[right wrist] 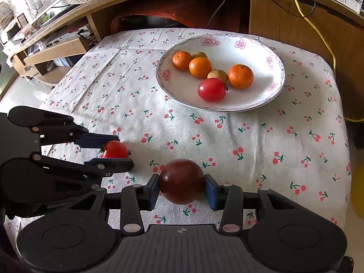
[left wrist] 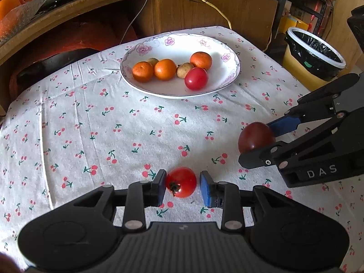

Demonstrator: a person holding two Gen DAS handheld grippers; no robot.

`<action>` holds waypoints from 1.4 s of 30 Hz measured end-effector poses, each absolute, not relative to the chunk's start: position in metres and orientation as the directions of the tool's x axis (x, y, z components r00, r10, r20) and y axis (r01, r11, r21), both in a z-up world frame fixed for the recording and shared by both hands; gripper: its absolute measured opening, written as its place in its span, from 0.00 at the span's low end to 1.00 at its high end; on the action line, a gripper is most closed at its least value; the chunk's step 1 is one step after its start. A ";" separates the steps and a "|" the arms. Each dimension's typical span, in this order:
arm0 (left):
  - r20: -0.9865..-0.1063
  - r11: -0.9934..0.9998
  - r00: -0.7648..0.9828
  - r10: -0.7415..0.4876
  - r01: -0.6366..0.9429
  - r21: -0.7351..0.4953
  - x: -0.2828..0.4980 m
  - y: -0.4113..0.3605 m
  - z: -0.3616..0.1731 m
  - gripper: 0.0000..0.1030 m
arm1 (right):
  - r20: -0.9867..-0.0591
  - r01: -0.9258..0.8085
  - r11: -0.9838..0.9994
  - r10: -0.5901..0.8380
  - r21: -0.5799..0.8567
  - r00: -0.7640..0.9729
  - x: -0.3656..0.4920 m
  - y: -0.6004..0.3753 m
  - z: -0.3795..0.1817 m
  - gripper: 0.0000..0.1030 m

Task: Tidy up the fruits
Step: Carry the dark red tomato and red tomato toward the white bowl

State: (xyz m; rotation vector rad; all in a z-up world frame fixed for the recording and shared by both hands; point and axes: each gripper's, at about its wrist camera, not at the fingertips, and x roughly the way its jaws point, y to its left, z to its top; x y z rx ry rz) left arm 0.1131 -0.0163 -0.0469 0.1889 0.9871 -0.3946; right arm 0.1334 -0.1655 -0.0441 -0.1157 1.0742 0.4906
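dark red, the plum [right wrist: 181, 181] sits pinched in our right gripper [right wrist: 182, 190] above the cloth, our left gripper [left wrist: 182, 185] stands wide around a small tomato [left wrist: 181, 182], next closing, then carrying both to the plate [left wrist: 173, 39].

My matt black plastic left gripper [left wrist: 182, 186] frames a glossy red tomato [left wrist: 181, 182]; the tablecloth [left wrist: 95, 122] is soft woven cloth, and the plate [left wrist: 159, 45] is shiny glazed ceramic.

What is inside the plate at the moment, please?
The plate holds three oranges, one red tomato and two small brownish fruits, both partly hidden behind the others.
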 end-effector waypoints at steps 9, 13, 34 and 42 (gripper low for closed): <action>-0.851 0.907 0.473 -0.226 0.422 -0.006 0.109 -0.016 -0.045 0.38 | -0.871 -0.460 0.881 0.308 0.109 0.384 0.132 -0.161 -0.044 0.34; -0.853 0.906 0.472 -0.222 0.423 -0.003 0.109 -0.016 -0.044 0.35 | -0.872 -0.467 0.879 0.298 0.092 0.388 0.131 -0.158 -0.044 0.34; -0.816 0.917 0.543 -0.198 0.398 0.042 0.130 -0.027 -0.020 0.34 | -0.824 -0.446 0.891 0.316 0.088 0.470 0.139 -0.157 -0.015 0.34; -0.796 0.920 0.578 -0.182 0.386 0.070 0.140 -0.033 -0.009 0.34 | -0.802 -0.421 0.904 0.306 0.076 0.513 0.146 -0.160 -0.006 0.34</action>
